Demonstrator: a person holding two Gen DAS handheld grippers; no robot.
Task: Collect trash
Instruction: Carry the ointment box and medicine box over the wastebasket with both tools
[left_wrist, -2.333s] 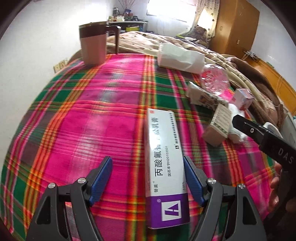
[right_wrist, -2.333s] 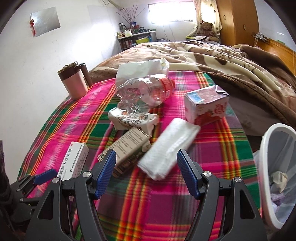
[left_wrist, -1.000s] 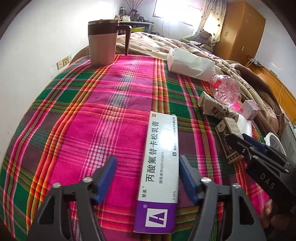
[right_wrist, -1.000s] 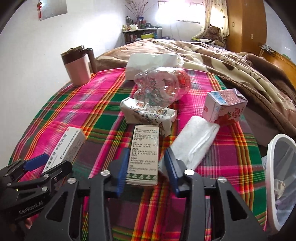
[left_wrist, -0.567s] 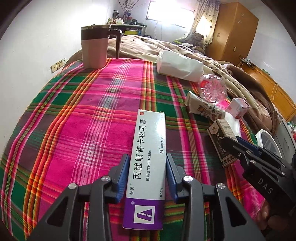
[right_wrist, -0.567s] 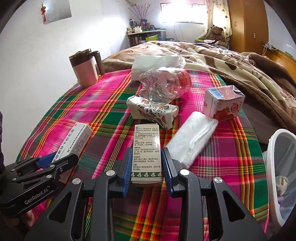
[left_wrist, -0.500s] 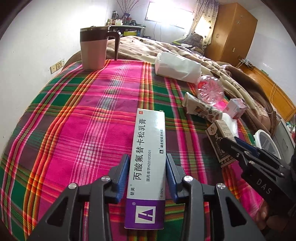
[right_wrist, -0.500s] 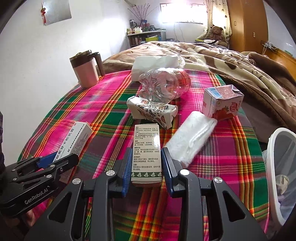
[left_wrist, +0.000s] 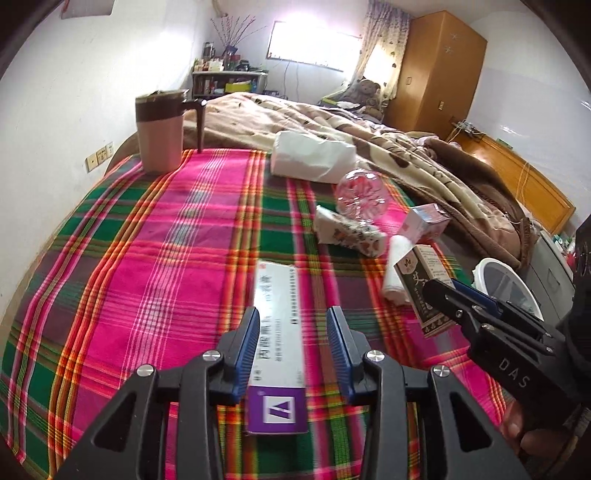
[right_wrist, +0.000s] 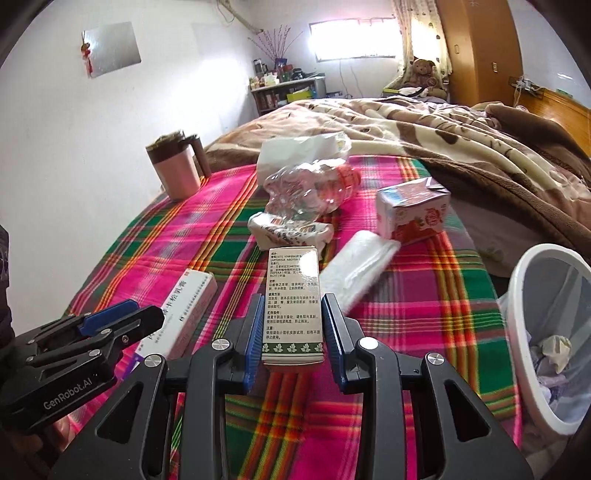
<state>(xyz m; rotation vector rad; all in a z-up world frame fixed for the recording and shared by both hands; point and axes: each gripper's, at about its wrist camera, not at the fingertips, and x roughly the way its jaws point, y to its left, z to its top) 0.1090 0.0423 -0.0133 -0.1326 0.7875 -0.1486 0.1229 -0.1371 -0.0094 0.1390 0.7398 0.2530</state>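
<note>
Left tool has its blue pads clamped on the long sides of the white and purple ointment box, bottom centre of the left wrist view, over the plaid desk. It's blurry, so I can't swear the box is fully clear of the cloth. Thin card, light, crushes easily, so a grip across the narrow width suits it.

Right wrist view: right tool is closed on the dark-printed carton, lower centre, same sort of hold. Also light and stiff-ish. White bin with crumpled paper sits at the right edge, just beside the desk. Crushed bottle and milk carton lie above centre.
</note>
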